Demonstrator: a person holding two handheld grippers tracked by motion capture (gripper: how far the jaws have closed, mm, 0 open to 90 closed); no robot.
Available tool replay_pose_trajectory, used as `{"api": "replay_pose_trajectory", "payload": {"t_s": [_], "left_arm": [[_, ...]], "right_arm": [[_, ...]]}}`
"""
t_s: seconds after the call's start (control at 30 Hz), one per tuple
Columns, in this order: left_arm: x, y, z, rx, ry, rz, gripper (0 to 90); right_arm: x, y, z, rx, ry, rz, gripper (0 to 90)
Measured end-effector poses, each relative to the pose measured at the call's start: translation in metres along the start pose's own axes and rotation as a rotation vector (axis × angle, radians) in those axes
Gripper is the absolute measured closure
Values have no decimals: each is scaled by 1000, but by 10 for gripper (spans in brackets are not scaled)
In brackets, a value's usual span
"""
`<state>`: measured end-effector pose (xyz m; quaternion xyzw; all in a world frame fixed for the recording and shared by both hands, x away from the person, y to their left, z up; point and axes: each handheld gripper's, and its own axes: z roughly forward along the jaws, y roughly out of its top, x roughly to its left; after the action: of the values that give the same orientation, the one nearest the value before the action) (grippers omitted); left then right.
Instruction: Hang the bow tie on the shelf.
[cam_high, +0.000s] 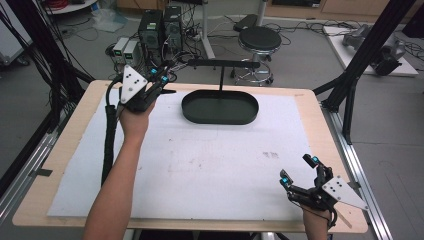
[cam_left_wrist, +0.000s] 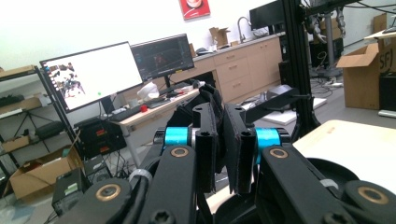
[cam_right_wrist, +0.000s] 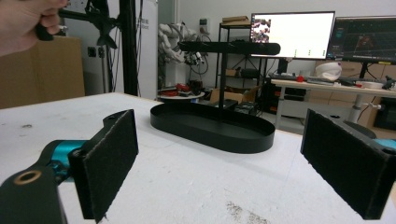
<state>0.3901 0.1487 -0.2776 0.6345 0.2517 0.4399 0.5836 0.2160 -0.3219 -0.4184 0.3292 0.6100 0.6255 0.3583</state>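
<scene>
A black oval tray (cam_high: 220, 119) lies at the far middle of the white mat, with a T-shaped black stand (cam_high: 223, 63) rising from its back edge. My left gripper (cam_high: 161, 76) is held up in the air at the tray's left; in the left gripper view its jaws (cam_left_wrist: 223, 154) stand pressed together with nothing seen between them. My right gripper (cam_high: 299, 170) hovers low near the front right corner, open and empty. In the right gripper view its pads (cam_right_wrist: 109, 161) frame the tray (cam_right_wrist: 243, 139) and the stand (cam_right_wrist: 229, 47) from afar.
The white mat (cam_high: 200, 165) covers most of the wooden table (cam_high: 327, 150). Black frame posts (cam_high: 367, 47) rise at both sides. A stool (cam_high: 259, 40) and computer cases (cam_high: 152, 30) stand on the floor beyond the far edge. Monitors (cam_left_wrist: 91, 74) sit on a desk farther off.
</scene>
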Motion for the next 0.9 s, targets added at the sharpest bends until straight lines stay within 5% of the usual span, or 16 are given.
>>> {"api": "replay_pose_trajectory", "payload": {"t_s": [0.67,0.9], "left_arm": [[-12,-19,77,25,8,-16,832],[-25,-30,98,62,-7,23,832]], "right_arm": [[-5,-4,-1,-10,0,31,102],[-4,-4,1,-14,16,44,102]]}}
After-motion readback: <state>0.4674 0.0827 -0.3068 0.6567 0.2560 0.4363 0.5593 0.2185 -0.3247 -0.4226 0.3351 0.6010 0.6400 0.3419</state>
